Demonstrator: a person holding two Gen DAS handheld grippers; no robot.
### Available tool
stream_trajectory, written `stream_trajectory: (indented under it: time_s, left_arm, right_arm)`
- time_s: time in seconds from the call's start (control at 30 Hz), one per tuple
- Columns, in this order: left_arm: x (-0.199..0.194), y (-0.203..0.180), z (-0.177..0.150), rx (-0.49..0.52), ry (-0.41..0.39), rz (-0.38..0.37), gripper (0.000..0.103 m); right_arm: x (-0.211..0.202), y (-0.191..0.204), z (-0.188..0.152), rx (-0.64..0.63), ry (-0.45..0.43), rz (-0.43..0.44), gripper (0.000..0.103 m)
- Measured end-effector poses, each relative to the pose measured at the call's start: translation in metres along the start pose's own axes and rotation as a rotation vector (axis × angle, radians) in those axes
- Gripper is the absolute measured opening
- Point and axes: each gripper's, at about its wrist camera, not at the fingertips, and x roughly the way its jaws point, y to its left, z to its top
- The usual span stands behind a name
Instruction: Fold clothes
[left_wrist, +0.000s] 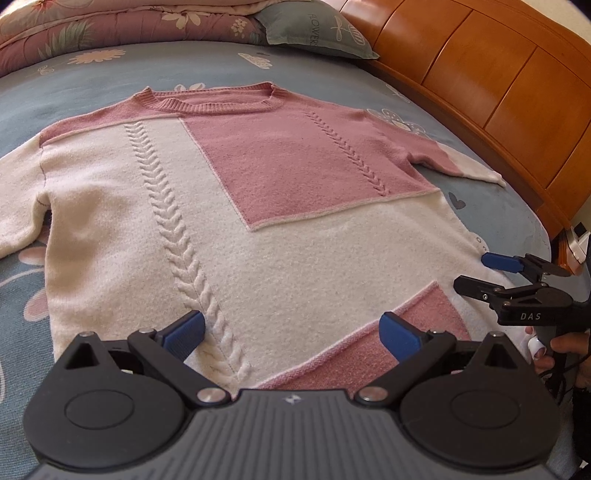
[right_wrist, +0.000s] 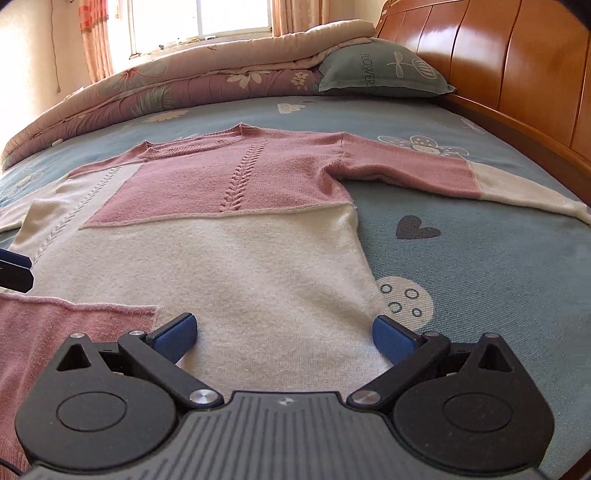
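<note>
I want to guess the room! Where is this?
Likely a bedroom: a sweater lies flat on a bed with a pillow, a folded quilt and a wooden headboard.

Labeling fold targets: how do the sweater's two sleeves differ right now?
The right-side sleeve lies stretched straight out toward the headboard; the left-side sleeve bends down along the body. The right-side sleeve is pink with a cream end; the left-side sleeve looks all cream where visible, its cuff out of frame. Both lie flat on the bedsheet, ungrasped.
</note>
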Motion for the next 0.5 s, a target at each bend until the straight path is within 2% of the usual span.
stream_trajectory:
  time_s: [0.1,0.37,0.5]
  left_arm:
    - [0.001,-0.001,0.000,0.006,0.002,0.000,0.101]
    - [0.001,-0.001,-0.001,0.005,0.001,-0.006,0.102]
    - [0.001,-0.001,-0.001,0.011,0.000,-0.004,0.102]
  right_arm:
    - [-0.001,0.006,0.004,-0.001,0.000,-0.017,0.103]
    - [-0.010,0.030,0.006,-0.036,-0.054,0.110,0.103]
    - [-0.001,0.038,0.001,-0.039,0.005,0.123,0.103]
